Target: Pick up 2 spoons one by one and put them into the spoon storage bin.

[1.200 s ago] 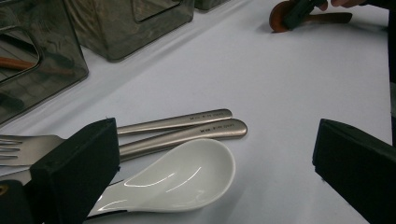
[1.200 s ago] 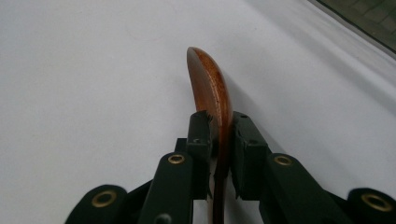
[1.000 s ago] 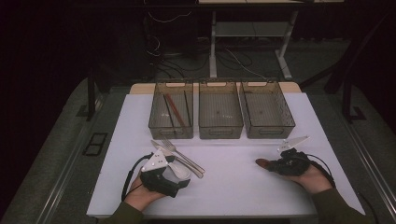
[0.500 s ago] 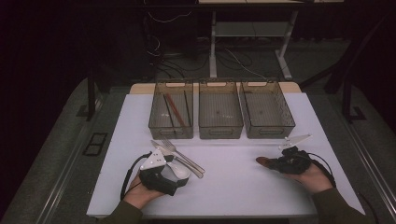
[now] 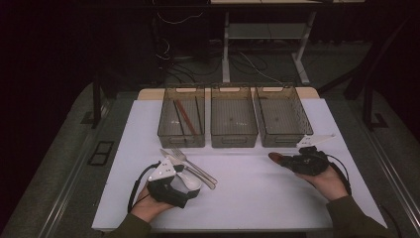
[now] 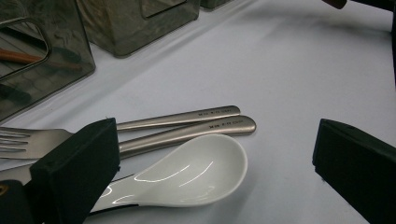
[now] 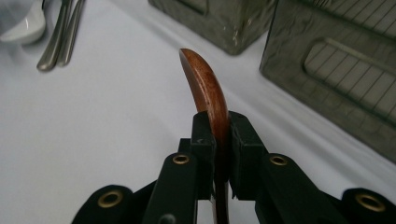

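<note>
A white table top (image 5: 257,193) carries everything, dim under low light. Beyond its far edge lie a dark floor, loose cables and the legs of a pale desk (image 5: 262,44); dark mats flank the table on both sides.

The left gripper (image 6: 215,158) rests low at the near left, its jaws spread wide and pressing on nothing. Between them, close against the left jaw, lies a white ceramic spoon (image 6: 187,172) with its bowl up. Just past the spoon lie two steel handles (image 6: 196,123) side by side, and a fork (image 6: 23,137) shows its tines beyond the left jaw. In the high view this gripper (image 5: 171,181) sits over the near end of that cutlery pile.

The right gripper (image 7: 218,140) sits at the near right, its jaws pressed onto a wooden spoon (image 7: 205,88), pinching it at the neck so that the curved brown bowl rises ahead of the pads. In the high view the brown tip (image 5: 275,157) points away from the hand toward the table's middle.

Farther on from both grippers stand three smoky clear bins (image 5: 234,119) in a row; the left bin (image 5: 181,119) holds chopsticks (image 5: 184,117).
</note>
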Available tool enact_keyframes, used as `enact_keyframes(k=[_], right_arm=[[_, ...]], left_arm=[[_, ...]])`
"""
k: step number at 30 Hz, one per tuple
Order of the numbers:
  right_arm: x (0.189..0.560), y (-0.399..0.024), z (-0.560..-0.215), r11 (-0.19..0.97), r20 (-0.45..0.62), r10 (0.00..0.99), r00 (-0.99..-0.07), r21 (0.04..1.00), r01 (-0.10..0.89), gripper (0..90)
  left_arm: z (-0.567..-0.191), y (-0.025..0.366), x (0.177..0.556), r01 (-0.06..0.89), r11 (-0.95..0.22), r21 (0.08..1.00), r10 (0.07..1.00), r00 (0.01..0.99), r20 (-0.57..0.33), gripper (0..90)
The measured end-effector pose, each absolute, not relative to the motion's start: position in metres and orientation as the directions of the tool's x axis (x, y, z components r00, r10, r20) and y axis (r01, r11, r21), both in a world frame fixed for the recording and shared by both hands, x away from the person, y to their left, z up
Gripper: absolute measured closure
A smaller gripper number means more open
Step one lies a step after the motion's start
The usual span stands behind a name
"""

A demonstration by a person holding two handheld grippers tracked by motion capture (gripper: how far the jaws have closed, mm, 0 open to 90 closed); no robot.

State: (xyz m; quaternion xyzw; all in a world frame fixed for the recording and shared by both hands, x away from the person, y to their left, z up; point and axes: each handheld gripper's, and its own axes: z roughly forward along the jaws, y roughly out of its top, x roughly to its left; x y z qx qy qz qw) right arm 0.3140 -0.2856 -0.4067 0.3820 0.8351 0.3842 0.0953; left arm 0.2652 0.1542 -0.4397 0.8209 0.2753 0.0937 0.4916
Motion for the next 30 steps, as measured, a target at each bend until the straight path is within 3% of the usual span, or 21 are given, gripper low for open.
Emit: enact_keyframes(k=[12, 30], right_arm=[[0.328, -0.274, -0.388, 0.346, 0.141, 0.727, -0.673, 0.771, 0.535, 80.9], [0.376, -0.217, -0.350, 0.273, 0.143, 0.724, -0.674, 0.839, 0.471, 80.9]], left_arm=[[-0.439, 0.153, 0.265, 0.357, -0.365, 0.860, 0.543, 0.832, -0.115, 0.0], [-0.438, 0.151, 0.266, 0.353, -0.363, 0.862, 0.534, 0.837, -0.118, 0.0]])
